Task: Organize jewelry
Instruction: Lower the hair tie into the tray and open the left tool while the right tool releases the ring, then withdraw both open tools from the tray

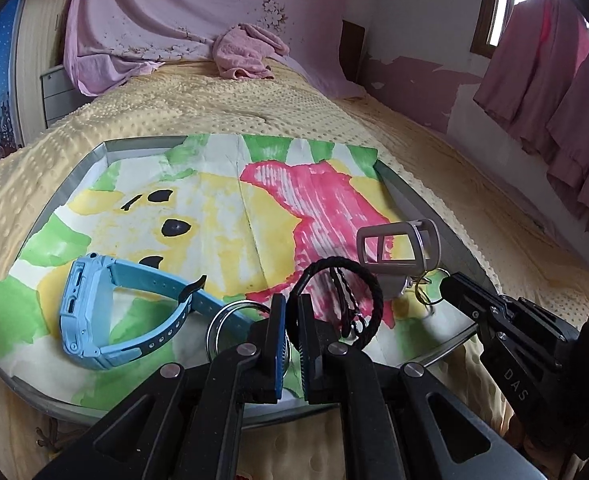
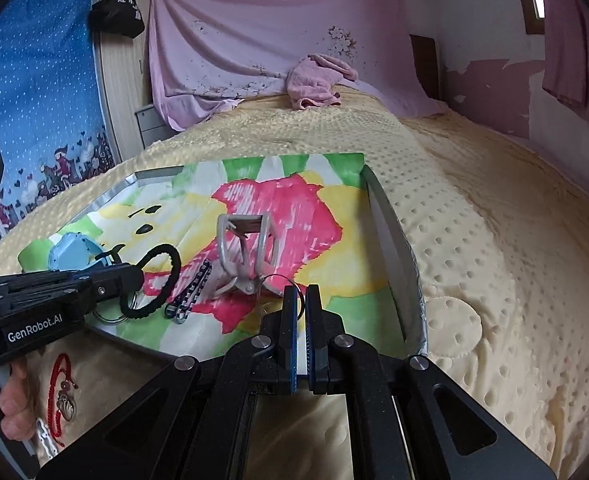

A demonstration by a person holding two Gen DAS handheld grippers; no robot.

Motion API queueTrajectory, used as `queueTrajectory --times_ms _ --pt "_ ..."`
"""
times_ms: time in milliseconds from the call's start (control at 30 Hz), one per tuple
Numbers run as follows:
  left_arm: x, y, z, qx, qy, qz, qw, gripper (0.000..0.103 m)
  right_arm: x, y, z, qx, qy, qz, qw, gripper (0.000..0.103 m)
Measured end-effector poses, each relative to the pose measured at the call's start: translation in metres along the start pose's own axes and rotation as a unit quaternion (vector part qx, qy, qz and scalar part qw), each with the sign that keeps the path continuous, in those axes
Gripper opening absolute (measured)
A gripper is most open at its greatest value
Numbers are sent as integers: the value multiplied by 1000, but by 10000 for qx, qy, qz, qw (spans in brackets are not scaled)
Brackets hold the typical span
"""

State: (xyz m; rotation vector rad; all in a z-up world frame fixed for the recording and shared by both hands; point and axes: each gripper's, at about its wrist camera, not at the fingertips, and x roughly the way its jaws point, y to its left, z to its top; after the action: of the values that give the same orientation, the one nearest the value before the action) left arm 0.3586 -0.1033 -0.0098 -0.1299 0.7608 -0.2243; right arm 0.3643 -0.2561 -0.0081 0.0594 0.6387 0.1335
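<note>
So both tools are busy on the tray sitting on the bed. The left tool is pinched nearly closed on the black braided bracelet, which stands up in a loop near the tray's near edge. The right tool is clamped on a thin metal ring attached to the grey clip thing, right of the bracelet. Looks like the sorting step is mid-way; next I'd guess each piece needs lifting clear and setting somewhere tidy. In the way: a blue watch to the left, a silver bangle just beside the left tool, and a checkered cord between the two grabs.
</note>
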Motion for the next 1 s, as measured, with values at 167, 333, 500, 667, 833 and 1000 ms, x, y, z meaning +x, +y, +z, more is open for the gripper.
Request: queueTrajectory --times_ms 167,333,500,667,833,1000 --pt "-6 2 -4 -102 -112 -37 9999 7 -10 -1 -4 -10 -95 42 9999 8" --pt "-14 5 -6 -190 -209 -76 9996 7 -25 -1 -3 43 -351 -38 9994 32" --pt "-24 8 -11 -261 -268 -62 9993 7 -42 -5 -4 174 -628 -41 9979 32" --pt "-39 10 -17 -246 -417 -36 9988 7 -63 0 -4 210 -924 3 9955 46" --pt "-53 13 -20 -264 -454 64 9986 7 -78 2 -5 305 -1109 37 9934 56" --pt "-70 17 -24 -226 -583 122 9980 7 -92 3 -8 412 -1279 94 9909 62"
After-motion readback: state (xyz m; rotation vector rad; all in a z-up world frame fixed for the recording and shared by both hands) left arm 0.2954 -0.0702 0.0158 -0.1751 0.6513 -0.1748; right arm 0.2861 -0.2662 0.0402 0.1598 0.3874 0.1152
